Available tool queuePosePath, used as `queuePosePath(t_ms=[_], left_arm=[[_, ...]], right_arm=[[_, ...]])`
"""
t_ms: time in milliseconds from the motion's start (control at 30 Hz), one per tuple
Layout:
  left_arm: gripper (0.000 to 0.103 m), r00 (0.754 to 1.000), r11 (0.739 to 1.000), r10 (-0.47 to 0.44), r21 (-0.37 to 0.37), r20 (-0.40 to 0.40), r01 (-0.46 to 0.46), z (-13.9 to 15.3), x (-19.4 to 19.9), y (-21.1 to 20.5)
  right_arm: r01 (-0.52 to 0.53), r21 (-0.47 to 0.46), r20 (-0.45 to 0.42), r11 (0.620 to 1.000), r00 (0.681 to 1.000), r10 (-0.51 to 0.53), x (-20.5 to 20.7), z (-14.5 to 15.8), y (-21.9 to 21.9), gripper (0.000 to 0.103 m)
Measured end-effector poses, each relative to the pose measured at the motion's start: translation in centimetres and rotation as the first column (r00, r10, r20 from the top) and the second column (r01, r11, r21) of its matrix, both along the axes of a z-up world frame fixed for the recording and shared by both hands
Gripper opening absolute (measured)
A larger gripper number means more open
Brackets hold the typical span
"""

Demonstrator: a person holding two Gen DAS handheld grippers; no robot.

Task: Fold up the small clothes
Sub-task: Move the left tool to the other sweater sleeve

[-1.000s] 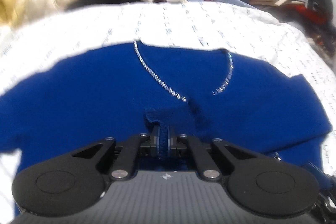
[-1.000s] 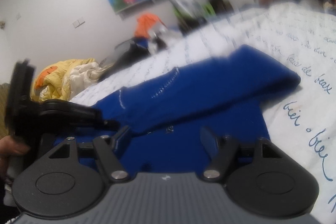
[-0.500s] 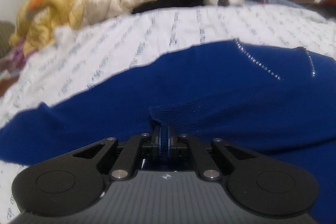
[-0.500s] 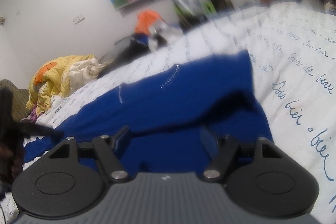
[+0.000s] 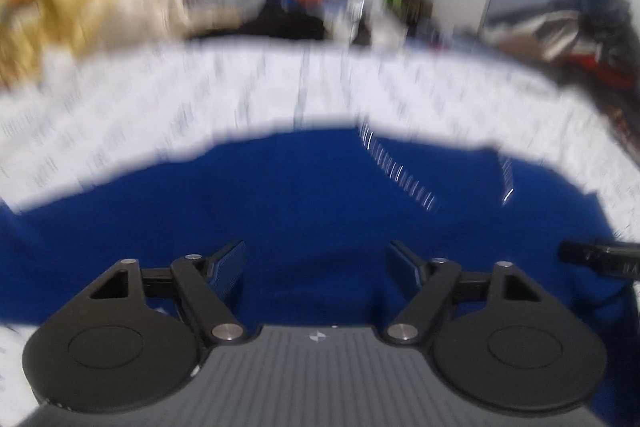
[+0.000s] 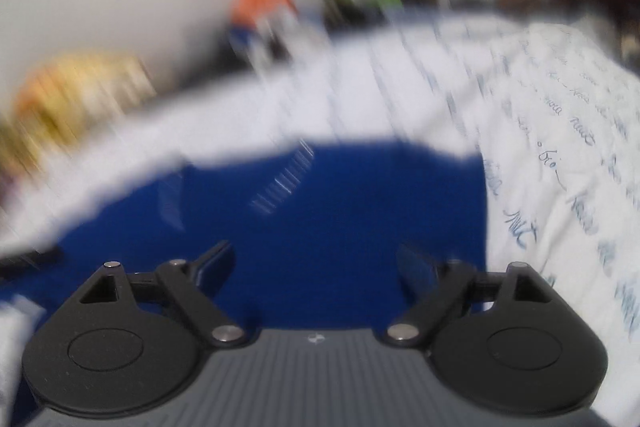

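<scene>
The blue top (image 5: 304,211) lay flat on the white bed sheet (image 5: 200,107), stretched side to side below both our grippers. Our left gripper (image 5: 316,263) and right gripper (image 6: 316,263) were opening wide, with nothing pinched between their fingers.

bare sheet (image 5: 280,95) beyond blue garment (image 5: 304,211), clutter pile (image 5: 296,7) along far edge
</scene>
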State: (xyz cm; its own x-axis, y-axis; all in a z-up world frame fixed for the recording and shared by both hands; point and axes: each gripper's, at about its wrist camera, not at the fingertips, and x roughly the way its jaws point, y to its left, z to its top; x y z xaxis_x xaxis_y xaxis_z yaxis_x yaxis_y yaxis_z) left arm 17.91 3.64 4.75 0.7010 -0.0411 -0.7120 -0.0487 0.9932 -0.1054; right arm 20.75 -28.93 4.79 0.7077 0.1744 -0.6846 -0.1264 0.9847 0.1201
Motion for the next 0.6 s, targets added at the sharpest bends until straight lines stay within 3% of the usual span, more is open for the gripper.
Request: queuePosePath(t_ms=[67, 100, 133, 267, 300, 367, 433, 500, 533, 567, 600], left_arm=[[0.085, 0.999, 0.998, -0.023, 0.063, 0.036, 0.021, -1.3, 0.2, -0.1], [0.087, 0.997, 0.992, -0.053, 0.12, 0.062, 0.045, -1.8, 0.0, -0.7], [0.087, 0.994, 0.991, -0.056, 0.13, 0.094, 0.044, -2.1, -0.4, -0.8], [0.083, 0.994, 0.994, -0.031, 0.11, 0.101, 0.019, -0.9, -1.8, 0.0], [0.085, 0.992, 0.996, -0.019, 0.087, 0.129, 0.008, -0.2, -3.3, 0.9], [0.099, 0.978, 0.999, 0.012, 0.028, 0.207, -0.018, 0.9, -7.2, 3.5], [0.103, 0.957, 0.995, 0.096, -0.016, 0.275, -0.095, 1.7, -10.8, 6.7], [0.103, 0.934, 0.975, 0.223, -0.084, 0.279, -0.208, 2.1, -13.7, 11.2], [0.103, 0.912, 0.951, 0.306, -0.139, 0.272, -0.278, 2.1, -14.9, 14.1], [0.103, 0.88, 0.914, 0.399, -0.195, 0.258, -0.357, 2.1, -15.9, 17.2], [0.103, 0.836, 0.86, 0.499, -0.249, 0.227, -0.446, 2.0, -16.7, 20.6]], right_arm=[[-0.039, -0.109, 0.078, 0.993, 0.996, 0.047, -0.8, -1.2, 0.7, 0.098], [-0.033, -0.087, 0.109, 0.996, 0.993, 0.043, -1.4, -1.9, 0.3, 0.098], [-0.028, -0.055, 0.105, 0.998, 0.994, 0.034, -1.3, -1.8, -0.3, 0.098], [-0.03, -0.076, 0.106, 0.997, 0.994, 0.037, -1.2, -1.7, -0.1, 0.099], [-0.028, -0.072, 0.108, 0.997, 0.994, 0.036, -1.3, -1.6, -0.2, 0.099], [-0.024, -0.071, 0.113, 0.997, 0.993, 0.032, -1.5, -1.5, -0.3, 0.099], [-0.023, -0.063, 0.115, 0.998, 0.993, 0.031, -1.7, -1.5, -0.4, 0.099], [-0.024, -0.066, 0.115, 0.998, 0.993, 0.032, -1.7, -1.6, -0.4, 0.099], [-0.025, -0.066, 0.116, 0.997, 0.993, 0.032, -1.8, -1.6, -0.5, 0.099], [-0.025, -0.065, 0.116, 0.998, 0.993, 0.032, -1.8, -1.6, -0.5, 0.099], [-0.025, -0.063, 0.116, 0.998, 0.993, 0.032, -1.8, -1.6, -0.5, 0.099]])
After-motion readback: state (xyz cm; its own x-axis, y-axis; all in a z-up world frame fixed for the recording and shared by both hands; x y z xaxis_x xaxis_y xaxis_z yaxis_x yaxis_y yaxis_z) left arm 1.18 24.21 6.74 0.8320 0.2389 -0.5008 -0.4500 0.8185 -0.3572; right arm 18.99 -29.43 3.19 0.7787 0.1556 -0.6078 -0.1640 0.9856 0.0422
